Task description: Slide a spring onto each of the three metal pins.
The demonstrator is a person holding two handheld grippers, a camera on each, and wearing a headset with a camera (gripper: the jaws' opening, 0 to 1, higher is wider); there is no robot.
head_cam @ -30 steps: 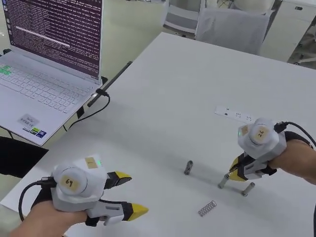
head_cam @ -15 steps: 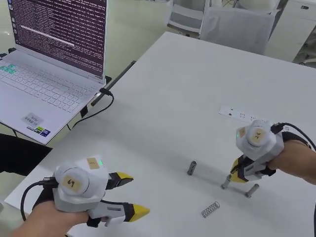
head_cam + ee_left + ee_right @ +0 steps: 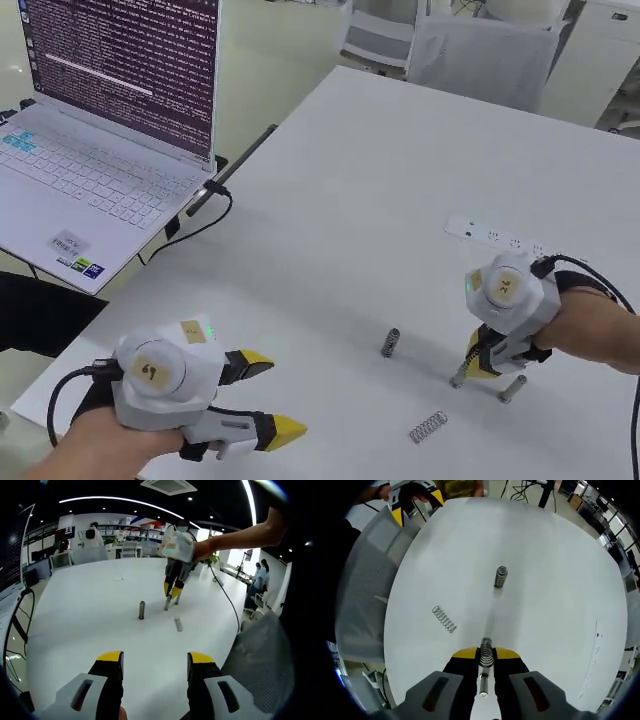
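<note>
Already done: a standing spring (image 3: 390, 343) sits upright mid-table, apparently on its pin, at 9 o'clock from the right gripper (image 3: 476, 366).
In hand: the right gripper is clenched on the second pin (image 3: 458, 377), which carries a second spring (image 3: 485, 655); the pin's foot is touching the table (image 3: 400, 180).
Left to do: a bare pin (image 3: 512, 388) lies just beside those jaws at 4 o'clock; a loose spring (image 3: 428, 427) lies at 5 o'clock from the standing spring.
Left gripper (image 3: 272, 395): released, jaws apart, grasping nothing, at 7 o'clock near the table edge.
Changed: the right gripper's body now leans more toward the standing spring than a second ago; springs and pins lie as before.
</note>
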